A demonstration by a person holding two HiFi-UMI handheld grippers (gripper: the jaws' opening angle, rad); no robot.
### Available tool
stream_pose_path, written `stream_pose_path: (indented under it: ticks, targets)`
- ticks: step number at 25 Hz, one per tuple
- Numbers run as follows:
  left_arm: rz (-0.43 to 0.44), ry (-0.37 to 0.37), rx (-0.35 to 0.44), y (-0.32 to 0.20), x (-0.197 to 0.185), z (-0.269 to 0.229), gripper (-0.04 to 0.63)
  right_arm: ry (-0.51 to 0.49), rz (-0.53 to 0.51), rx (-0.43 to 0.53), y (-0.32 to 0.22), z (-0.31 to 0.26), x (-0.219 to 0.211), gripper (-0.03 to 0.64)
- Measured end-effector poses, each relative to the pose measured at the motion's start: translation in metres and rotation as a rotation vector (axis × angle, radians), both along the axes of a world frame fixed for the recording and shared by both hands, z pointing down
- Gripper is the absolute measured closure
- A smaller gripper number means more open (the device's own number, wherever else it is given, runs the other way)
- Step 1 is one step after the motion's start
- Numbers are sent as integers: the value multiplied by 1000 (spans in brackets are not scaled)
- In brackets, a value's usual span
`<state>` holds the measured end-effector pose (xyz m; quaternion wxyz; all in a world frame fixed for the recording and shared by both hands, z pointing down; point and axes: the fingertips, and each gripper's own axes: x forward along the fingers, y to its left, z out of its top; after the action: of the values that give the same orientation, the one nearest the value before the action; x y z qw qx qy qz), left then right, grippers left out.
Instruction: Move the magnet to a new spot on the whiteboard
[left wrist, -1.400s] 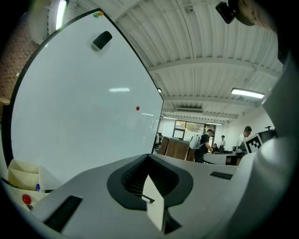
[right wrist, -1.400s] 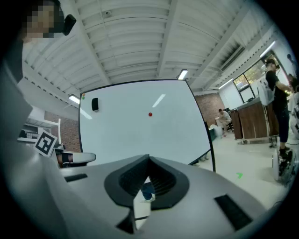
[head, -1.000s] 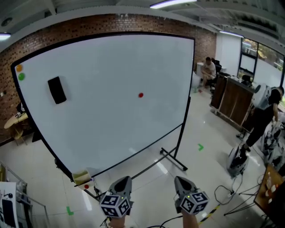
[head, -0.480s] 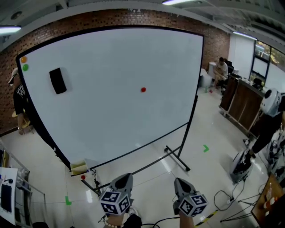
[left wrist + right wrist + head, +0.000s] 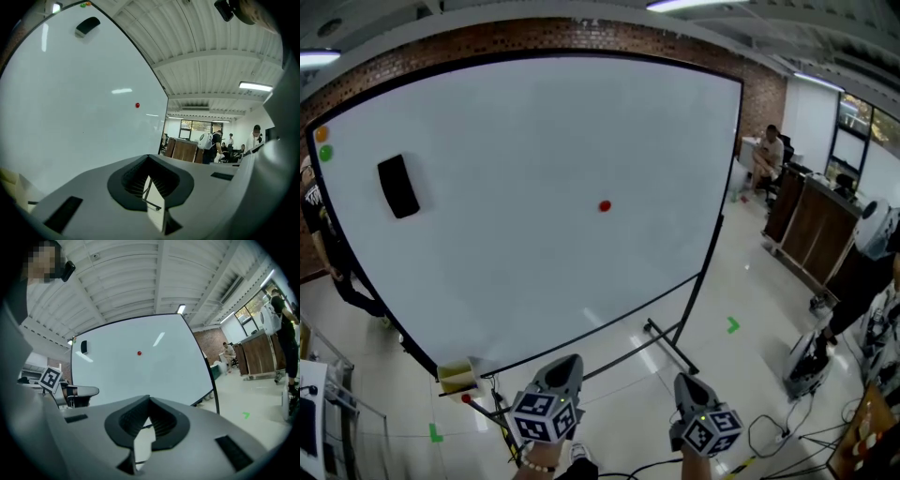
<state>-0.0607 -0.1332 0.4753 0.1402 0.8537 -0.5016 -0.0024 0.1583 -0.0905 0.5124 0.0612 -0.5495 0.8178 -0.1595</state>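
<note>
A small red magnet [image 5: 605, 206] sticks near the middle of the big whiteboard [image 5: 534, 122]. It also shows in the left gripper view as a red magnet [image 5: 137, 105] and in the right gripper view as a red magnet [image 5: 139, 353]. My left gripper [image 5: 562, 367] and right gripper [image 5: 686, 384] are low at the bottom of the head view. Both stand well short of the board and point toward it. The left gripper [image 5: 150, 187] and the right gripper [image 5: 146, 425] are each shut with nothing between the jaws.
A black eraser [image 5: 397, 186] and green [image 5: 325, 153] and orange [image 5: 321, 135] magnets sit at the board's upper left. A pen tray [image 5: 457, 375] hangs at the lower left corner. The stand's foot [image 5: 670, 342] crosses the floor. A person [image 5: 319, 225] stands behind the board's left edge; a wooden counter [image 5: 811, 230] is at right.
The head view has drawn nearer the board and swung a little, so the board fills more of the frame. Both grippers stay low and shut. The red magnet keeps its spot.
</note>
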Motion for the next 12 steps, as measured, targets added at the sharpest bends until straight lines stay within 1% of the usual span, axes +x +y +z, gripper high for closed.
stream_pose_path:
  ticks: [4,7,12]
  targets:
    - [16,19,7,-48,-7,-3,595,15,11,28,-55,-12,-9,595]
    - [34,27,-7,-82,-18,3,595,16,20,51,-103,-27,-24,589]
    - [74,36,-12,-116,-33,7,595,42,4,111,-176,-60,-56,583]
